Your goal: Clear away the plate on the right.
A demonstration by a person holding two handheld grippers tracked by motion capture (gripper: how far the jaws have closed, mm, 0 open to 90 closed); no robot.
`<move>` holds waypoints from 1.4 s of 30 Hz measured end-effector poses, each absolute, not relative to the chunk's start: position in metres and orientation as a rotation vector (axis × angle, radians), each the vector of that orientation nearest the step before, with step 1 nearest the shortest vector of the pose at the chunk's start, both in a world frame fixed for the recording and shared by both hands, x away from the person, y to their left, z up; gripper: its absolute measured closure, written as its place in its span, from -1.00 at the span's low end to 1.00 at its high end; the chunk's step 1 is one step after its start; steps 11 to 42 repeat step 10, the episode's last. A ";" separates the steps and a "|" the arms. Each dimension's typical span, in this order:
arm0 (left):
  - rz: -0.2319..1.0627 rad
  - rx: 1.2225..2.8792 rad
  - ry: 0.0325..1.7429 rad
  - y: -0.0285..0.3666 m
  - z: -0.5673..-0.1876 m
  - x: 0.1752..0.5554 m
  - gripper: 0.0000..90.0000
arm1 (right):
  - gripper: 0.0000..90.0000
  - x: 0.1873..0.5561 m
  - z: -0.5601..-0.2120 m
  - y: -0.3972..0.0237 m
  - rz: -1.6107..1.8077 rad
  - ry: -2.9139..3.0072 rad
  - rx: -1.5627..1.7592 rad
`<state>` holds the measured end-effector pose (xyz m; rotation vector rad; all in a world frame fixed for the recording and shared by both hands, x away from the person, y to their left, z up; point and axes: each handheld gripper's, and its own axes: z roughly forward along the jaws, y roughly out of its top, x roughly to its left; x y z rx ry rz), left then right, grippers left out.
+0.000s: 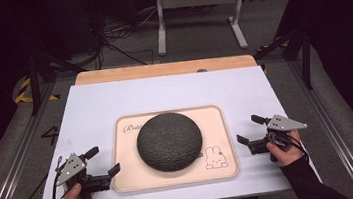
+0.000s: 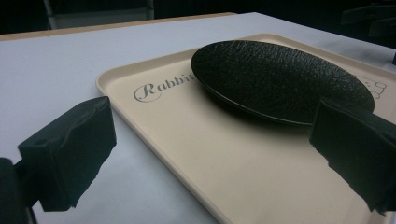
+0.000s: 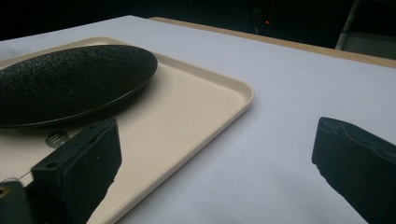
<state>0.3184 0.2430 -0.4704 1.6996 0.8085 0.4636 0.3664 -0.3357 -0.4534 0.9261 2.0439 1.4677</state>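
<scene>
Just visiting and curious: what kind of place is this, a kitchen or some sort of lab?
Probably a lab or recording studio: a white table on a framed rig, cables on the floor, dark surroundings, handheld grippers beside a tray.

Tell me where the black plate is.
In the high view the black plate lies at the middle of the beige tray, between the left gripper and right gripper.

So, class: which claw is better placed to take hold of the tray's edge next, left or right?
Probably the left claw: open, its jaws already straddle the tray rim near the dark plate. The right claw, also open, sits beside the tray over bare table.
</scene>
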 end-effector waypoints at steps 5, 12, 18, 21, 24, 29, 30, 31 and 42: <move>0.462 1.702 0.809 0.243 -0.470 0.318 -0.97 | -0.95 0.370 -0.454 -0.336 1.452 2.043 0.983; 0.464 1.703 0.806 0.243 -0.470 0.318 -0.97 | -0.94 0.370 -0.453 -0.335 1.441 2.057 0.983; 0.464 1.703 0.806 0.243 -0.470 0.318 -0.97 | -0.94 0.370 -0.453 -0.335 1.441 2.057 0.983; 0.464 1.703 0.806 0.243 -0.470 0.318 -0.97 | -0.94 0.370 -0.453 -0.335 1.441 2.057 0.983; 0.464 1.703 0.806 0.243 -0.470 0.318 -0.97 | -0.94 0.370 -0.453 -0.335 1.441 2.057 0.983; 0.464 1.703 0.806 0.243 -0.470 0.318 -0.97 | -0.94 0.370 -0.453 -0.335 1.441 2.057 0.983; 0.464 1.703 0.806 0.243 -0.470 0.318 -0.97 | -0.94 0.370 -0.453 -0.335 1.441 2.057 0.983; 0.464 1.703 0.806 0.243 -0.470 0.318 -0.97 | -0.94 0.370 -0.453 -0.335 1.441 2.057 0.983; 0.464 1.703 0.806 0.243 -0.470 0.318 -0.97 | -0.94 0.370 -0.453 -0.335 1.441 2.057 0.983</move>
